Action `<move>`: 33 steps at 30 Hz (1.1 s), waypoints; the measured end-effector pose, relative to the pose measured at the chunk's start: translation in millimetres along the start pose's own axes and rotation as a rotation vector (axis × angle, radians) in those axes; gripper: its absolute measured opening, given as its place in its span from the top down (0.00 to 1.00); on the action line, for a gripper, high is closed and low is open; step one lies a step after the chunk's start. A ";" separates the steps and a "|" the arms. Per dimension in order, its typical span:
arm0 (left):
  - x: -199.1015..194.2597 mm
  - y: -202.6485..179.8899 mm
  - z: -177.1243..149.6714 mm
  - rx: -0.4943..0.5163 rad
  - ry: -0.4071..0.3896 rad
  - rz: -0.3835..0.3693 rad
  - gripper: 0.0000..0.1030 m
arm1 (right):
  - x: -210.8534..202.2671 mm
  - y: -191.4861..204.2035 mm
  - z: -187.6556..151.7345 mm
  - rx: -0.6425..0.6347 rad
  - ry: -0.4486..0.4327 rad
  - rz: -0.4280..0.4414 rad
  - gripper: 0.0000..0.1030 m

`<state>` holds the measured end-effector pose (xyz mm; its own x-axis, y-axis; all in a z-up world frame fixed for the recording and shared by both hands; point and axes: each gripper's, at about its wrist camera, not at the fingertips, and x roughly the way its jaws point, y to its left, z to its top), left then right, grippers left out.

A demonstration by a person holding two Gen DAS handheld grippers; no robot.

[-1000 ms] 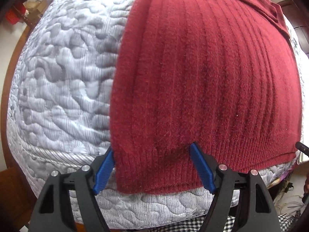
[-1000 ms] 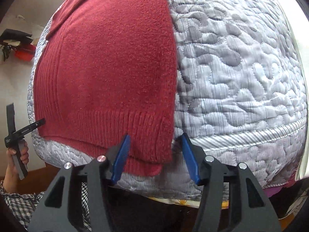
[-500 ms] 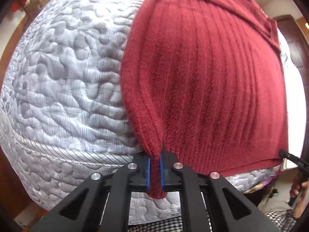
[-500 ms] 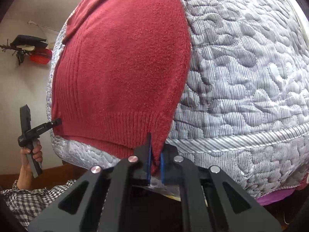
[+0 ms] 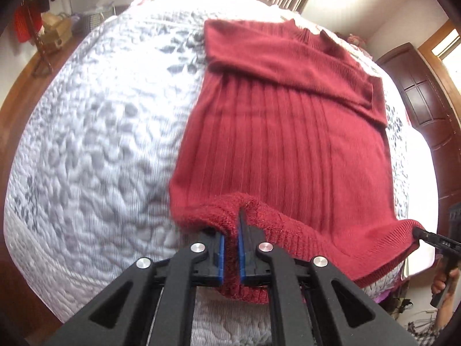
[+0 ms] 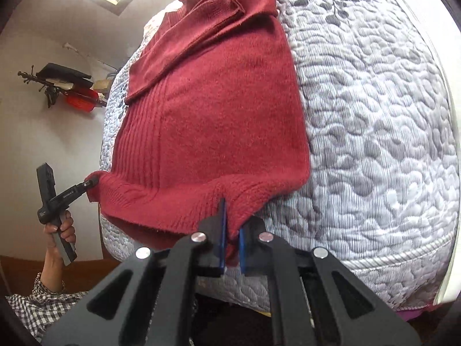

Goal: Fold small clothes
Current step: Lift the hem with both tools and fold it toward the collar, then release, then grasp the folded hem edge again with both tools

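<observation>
Two corners pinched, one hem lifted: we hold the sweater (image 5: 288,144) by its bottom edge.

On the bed (image 5: 100,144), the sweater lies flat with sleeves folded across its chest; our left gripper (image 5: 229,248) and right gripper (image 6: 230,240) each have their jaws pressed together on a hem corner, raised just off the quilt. We judge the risks thus: the thick knit could slip from either pinch as we carry it toward the collar, uneven hands would skew the fold, and dragging low might pull the sleeves loose or bunch the body.
</observation>
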<state>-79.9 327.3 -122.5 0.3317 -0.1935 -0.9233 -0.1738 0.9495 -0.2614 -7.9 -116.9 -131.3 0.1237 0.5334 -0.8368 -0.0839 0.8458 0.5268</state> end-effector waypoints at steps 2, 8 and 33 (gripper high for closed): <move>1.1 0.5 16.6 -0.012 -0.017 -0.004 0.94 | -1.5 -2.0 15.0 -0.005 -0.011 -0.001 0.95; 25.5 6.8 64.7 -0.072 -0.012 0.006 0.94 | 7.0 -21.7 64.1 0.044 0.002 -0.001 0.95; 45.9 34.9 152.5 -0.082 -0.067 0.141 0.25 | 15.0 -51.7 138.9 -0.037 0.002 -0.159 0.47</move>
<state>70.7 389.3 -131.2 0.3596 -0.0406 -0.9322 -0.2969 0.9421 -0.1556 135.6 -151.9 -150.3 0.1360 0.3924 -0.9097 -0.0997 0.9190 0.3815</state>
